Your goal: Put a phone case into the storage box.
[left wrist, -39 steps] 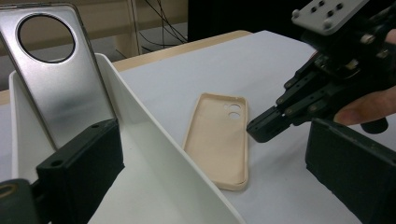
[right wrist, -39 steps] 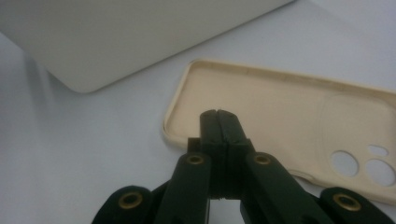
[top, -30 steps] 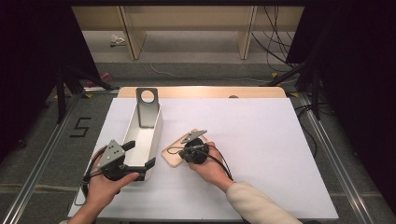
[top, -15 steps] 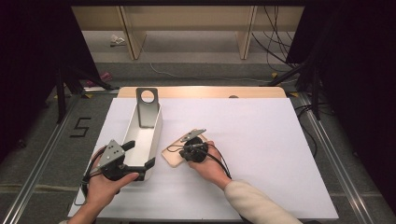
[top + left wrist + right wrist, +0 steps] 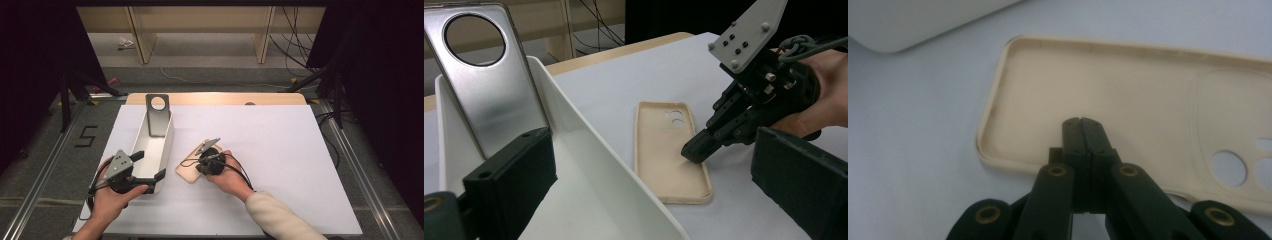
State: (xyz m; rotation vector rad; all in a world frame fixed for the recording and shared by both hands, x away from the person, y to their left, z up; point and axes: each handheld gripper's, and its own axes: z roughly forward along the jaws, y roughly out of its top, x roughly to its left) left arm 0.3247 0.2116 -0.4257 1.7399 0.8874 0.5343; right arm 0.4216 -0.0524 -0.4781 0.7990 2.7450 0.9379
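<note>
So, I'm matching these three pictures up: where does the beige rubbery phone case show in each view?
High view: the beige rubbery phone case lies left of centre, beside the white tray.
Left gripper view: mid-frame, flat, hollow side up.
Right gripper view: across the upper middle.
Shared landmark: the shut right gripper, whose tip is over the case's inside.

dim room, grey floor [image 5: 45, 165], perhaps wooden shelving [image 5: 200, 20].

- We read one mark — a black numeral "5" [image 5: 87, 135] on the grey floor left of the white-covered table.
- We find no legible text, label or brand on anything else — table or tools.
</note>
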